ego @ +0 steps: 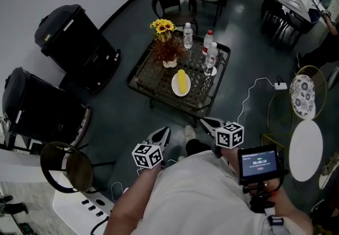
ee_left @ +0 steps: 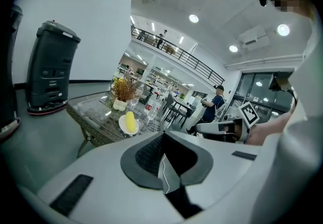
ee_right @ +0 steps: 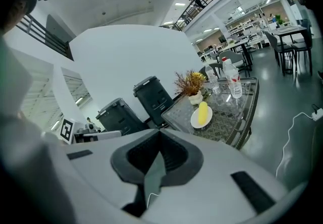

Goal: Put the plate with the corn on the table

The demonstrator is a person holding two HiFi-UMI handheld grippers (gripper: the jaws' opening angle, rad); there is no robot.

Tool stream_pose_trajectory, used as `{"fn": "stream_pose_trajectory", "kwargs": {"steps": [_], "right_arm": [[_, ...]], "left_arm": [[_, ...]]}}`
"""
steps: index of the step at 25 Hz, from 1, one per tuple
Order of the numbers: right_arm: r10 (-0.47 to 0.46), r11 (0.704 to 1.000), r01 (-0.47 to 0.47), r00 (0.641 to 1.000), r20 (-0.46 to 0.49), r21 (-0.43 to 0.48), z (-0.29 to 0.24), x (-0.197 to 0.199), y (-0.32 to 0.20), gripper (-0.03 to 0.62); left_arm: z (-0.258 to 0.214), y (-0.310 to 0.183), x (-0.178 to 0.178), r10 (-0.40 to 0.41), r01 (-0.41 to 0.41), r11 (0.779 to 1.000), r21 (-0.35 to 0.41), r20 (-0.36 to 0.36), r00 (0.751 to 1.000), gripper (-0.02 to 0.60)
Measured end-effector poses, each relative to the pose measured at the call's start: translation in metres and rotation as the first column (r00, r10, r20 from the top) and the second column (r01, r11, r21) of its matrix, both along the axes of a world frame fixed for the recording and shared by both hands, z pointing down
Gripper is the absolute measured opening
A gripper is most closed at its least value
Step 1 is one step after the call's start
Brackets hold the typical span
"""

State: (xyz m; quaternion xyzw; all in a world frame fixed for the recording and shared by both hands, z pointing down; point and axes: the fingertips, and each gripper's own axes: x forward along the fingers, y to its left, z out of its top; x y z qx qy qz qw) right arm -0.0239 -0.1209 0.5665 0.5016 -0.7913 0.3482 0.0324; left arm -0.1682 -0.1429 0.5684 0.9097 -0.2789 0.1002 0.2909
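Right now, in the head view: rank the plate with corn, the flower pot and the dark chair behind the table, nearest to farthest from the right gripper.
From the right gripper:
1. Plate with corn, near side of the table, just ahead and left.
2. Flower pot, table's far left part.
3. Dark chair, beyond the table's far edge.

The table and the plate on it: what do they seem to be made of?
The table looks like dark woven wicker or rattan under a clear glass top: a lattice pattern shows, with glare over it. The plate is white and smooth, probably ceramic or plastic; the look leaves that open.
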Motion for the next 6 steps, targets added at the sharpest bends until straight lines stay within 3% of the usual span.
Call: {"fn": "stream_pose_trajectory", "kwargs": {"steps": [6], "right_arm": [[-0.003, 1.0, 0.003, 1.0, -0.008, -0.009, 0.0033, 0.0017, -0.0015, 0.007]], "left_arm": [[0.011, -0.002, 0.005, 0.011, -0.011, 1.0, -0.024, 0.009, 1.0, 0.006]]}}
